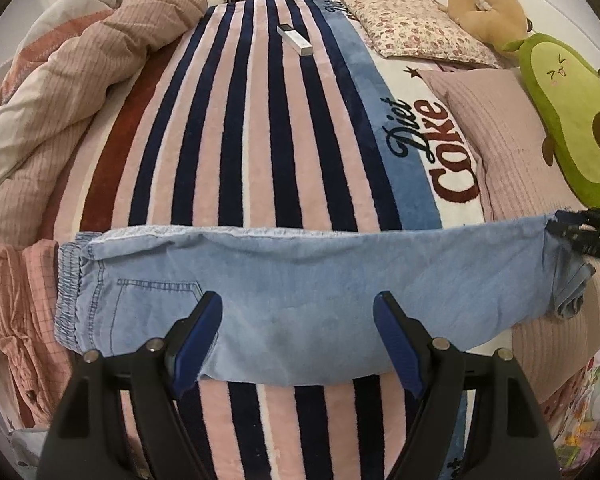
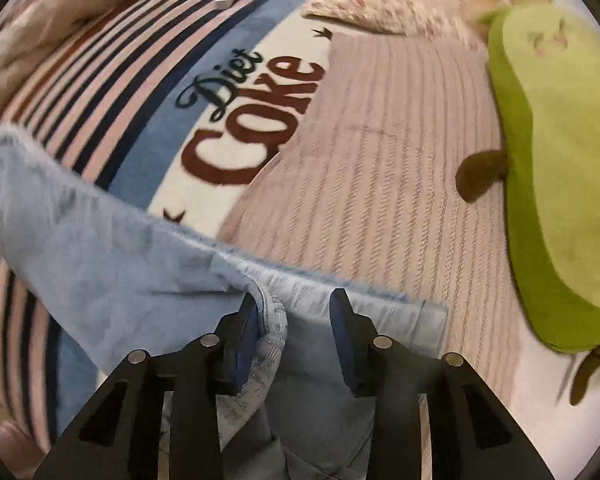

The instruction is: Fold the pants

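Observation:
Light blue denim pants (image 1: 300, 288) lie folded lengthwise across the striped blanket, elastic waistband at the left, leg cuffs at the right. My left gripper (image 1: 298, 320) is open and empty, hovering over the middle of the pants near the back pocket. My right gripper (image 2: 294, 316) is over the cuff end of the pants (image 2: 140, 272), its jaws part open with a fold of hem fabric between them, against the left pad (image 2: 246, 340). It also shows at the right edge of the left wrist view (image 1: 580, 234), at the cuffs.
The pants rest on a striped "Diet Coke" blanket (image 1: 260, 140). A white remote (image 1: 294, 40) lies far back. A rumpled pink duvet (image 1: 60, 92) is left, pink pillows (image 1: 512, 152) and a green avocado plush (image 1: 568, 108) right. A pink checked garment (image 1: 16, 304) lies by the waistband.

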{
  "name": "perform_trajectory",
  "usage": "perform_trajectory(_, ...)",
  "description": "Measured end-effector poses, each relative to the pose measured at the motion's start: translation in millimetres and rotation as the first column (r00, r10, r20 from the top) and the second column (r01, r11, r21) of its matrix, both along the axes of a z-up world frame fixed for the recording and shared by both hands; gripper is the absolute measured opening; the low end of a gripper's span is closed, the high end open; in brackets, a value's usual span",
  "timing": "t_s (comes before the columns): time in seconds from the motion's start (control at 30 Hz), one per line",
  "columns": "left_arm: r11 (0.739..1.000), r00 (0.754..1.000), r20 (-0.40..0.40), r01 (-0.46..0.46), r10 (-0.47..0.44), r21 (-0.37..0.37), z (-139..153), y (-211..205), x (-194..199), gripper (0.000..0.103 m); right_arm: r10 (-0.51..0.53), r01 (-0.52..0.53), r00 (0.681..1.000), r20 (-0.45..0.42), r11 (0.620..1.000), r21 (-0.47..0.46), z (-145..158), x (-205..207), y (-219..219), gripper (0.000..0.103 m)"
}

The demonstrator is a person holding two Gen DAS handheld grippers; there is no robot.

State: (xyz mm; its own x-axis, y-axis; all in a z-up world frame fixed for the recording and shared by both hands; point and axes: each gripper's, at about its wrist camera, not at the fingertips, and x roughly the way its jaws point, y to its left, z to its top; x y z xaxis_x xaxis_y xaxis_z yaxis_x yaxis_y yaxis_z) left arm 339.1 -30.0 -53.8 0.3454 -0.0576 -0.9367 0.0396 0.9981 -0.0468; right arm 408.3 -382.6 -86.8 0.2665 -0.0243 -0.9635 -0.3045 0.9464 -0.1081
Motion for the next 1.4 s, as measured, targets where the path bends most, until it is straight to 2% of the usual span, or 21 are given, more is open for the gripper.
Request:
perform_trajectory(0.03,1.000,1.000,-0.003,-0.001,0.001,-0.002,-0.9,-0.6,-0.6,0.075,-0.034,0.036,0.999,-0.029,0.998,0.054,2.5,4.5,-8.9,0.041)
perform_trajectory(0.07,1.000,1.000,-0.004,-0.001,0.001,-0.003,-1.6,-1.4,-1.4,0.075,-0.069,0.075,0.996,-0.060,0.992,0.105,4.5,7.3,-16.9,0.046)
perform_trajectory(0.13,1.000,1.000,-0.006,0.000,0.000,-0.005,-2.0,-3.4,-2.3,0.075,-0.128,0.149,0.985,-0.115,0.968,0.203,10.1,6.6,-31.0,0.047)
perform_trajectory(0.17,1.000,1.000,-0.008,-0.001,0.001,-0.007,-2.0,-4.3,-2.6,0.075,-0.135,0.157,0.985,-0.110,0.963,0.219,15.1,2.1,-32.6,0.049)
perform_trajectory(0.27,1.000,1.000,-0.006,-0.001,0.001,-0.015,1.7,-6.8,-3.1,0.075,-0.108,0.114,0.993,-0.042,0.978,0.173,31.9,-19.0,-20.4,0.058)
perform_trajectory(0.37,1.000,1.000,0.004,0.009,-0.009,-0.009,6.7,-9.0,-3.8,0.075,-0.059,0.055,0.998,0.017,0.981,0.189,46.3,-41.7,-3.9,0.069)
perform_trajectory(0.47,1.000,1.000,0.009,0.010,-0.010,-0.007,9.2,-9.4,-5.7,0.075,-0.077,0.070,0.997,0.027,0.978,0.199,52.8,-56.6,-0.9,0.069)
perform_trajectory(0.63,1.000,1.000,0.005,0.009,-0.009,-0.016,9.1,-9.3,-12.6,0.075,-0.032,0.030,0.999,0.007,0.981,0.192,46.5,-84.8,6.4,0.069)
perform_trajectory(0.73,1.000,1.000,-0.001,0.011,-0.011,-0.016,7.0,-10.7,-17.7,0.075,-0.058,0.060,0.998,-0.016,0.982,0.179,30.7,-98.0,7.4,0.063)
perform_trajectory(0.8,1.000,1.000,-0.006,0.013,-0.013,-0.011,5.5,-10.7,-20.7,0.075,-0.060,0.060,0.998,0.005,0.995,0.076,20.1,-103.5,9.5,0.035)
perform_trajectory(0.83,1.000,1.000,-0.007,0.014,-0.014,-0.008,4.9,-10.4,-21.7,0.075,-0.059,0.059,0.998,0.015,0.998,0.034,17.4,-104.0,8.7,0.010)
perform_trajectory(0.87,1.000,1.000,-0.008,0.014,-0.014,-0.005,4.5,-10.0,-22.3,0.075,-0.066,0.066,0.997,0.025,0.998,0.010,17.3,-103.8,6.6,0.005)
perform_trajectory(1.07,1.000,1.000,-0.013,-0.004,0.004,-0.005,1.0,-5.1,-22.0,0.075,-0.159,0.156,0.984,0.084,0.987,0.045,40.4,-83.3,-27.3,0.005)
perform_trajectory(1.23,1.000,1.000,-0.015,0.004,-0.004,0.002,-0.3,-8.2,-15.9,0.075,-0.182,0.181,0.979,0.097,0.983,0.012,43.4,-48.5,-44.8,0.005)
perform_trajectory(1.4,1.000,1.000,-0.015,0.004,-0.004,0.008,-1.4,-9.6,-8.5,0.075,-0.254,0.252,0.963,0.084,0.967,0.037,48.0,-22.1,-68.5,0.009)
